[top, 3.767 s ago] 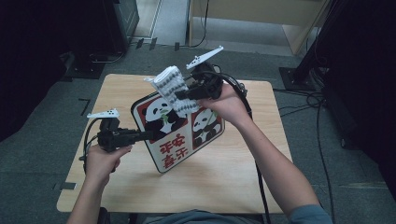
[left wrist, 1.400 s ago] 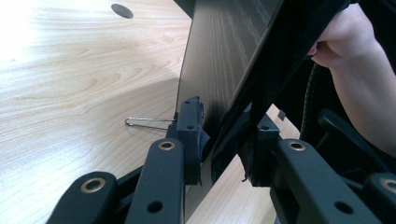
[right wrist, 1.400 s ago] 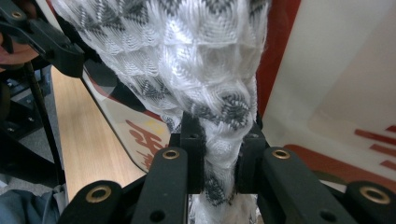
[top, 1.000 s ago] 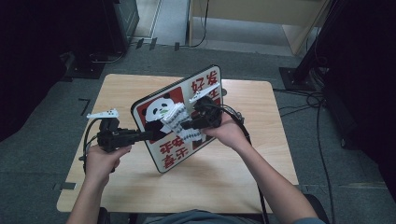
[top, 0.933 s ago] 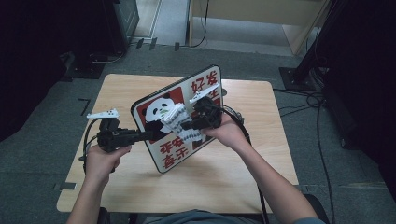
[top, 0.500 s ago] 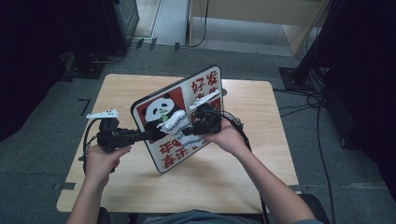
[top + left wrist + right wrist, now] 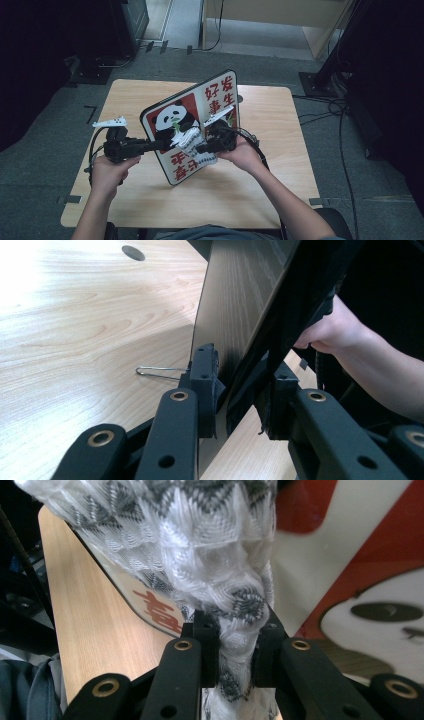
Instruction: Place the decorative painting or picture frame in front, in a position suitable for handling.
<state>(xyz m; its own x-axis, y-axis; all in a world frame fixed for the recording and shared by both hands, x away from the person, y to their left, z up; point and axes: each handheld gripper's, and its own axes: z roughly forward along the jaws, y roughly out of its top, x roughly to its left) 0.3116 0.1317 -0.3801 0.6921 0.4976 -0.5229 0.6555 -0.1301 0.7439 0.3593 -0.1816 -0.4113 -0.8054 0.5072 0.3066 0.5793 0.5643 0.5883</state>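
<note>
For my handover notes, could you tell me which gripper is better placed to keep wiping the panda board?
Right: the right gripper is shut on the white-and-grey cloth, against the red-and-white panda board; the left gripper clamps the board's edge.

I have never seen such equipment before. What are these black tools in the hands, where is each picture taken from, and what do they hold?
A person sits at a wooden table and holds a hand tool with two black jaws in each hand. These are grippers, worked by the person, not by a robot arm.

The high view comes from a fixed camera above the table. The other two come from small cameras that ride on each gripper and look along its jaws.

The left gripper clamps the edge of a board with a panda picture, tilted up from the table. The right gripper is shut on a white and grey cloth, pressed against the board's printed face. A thin wire clip lies on the table behind the board.
</note>
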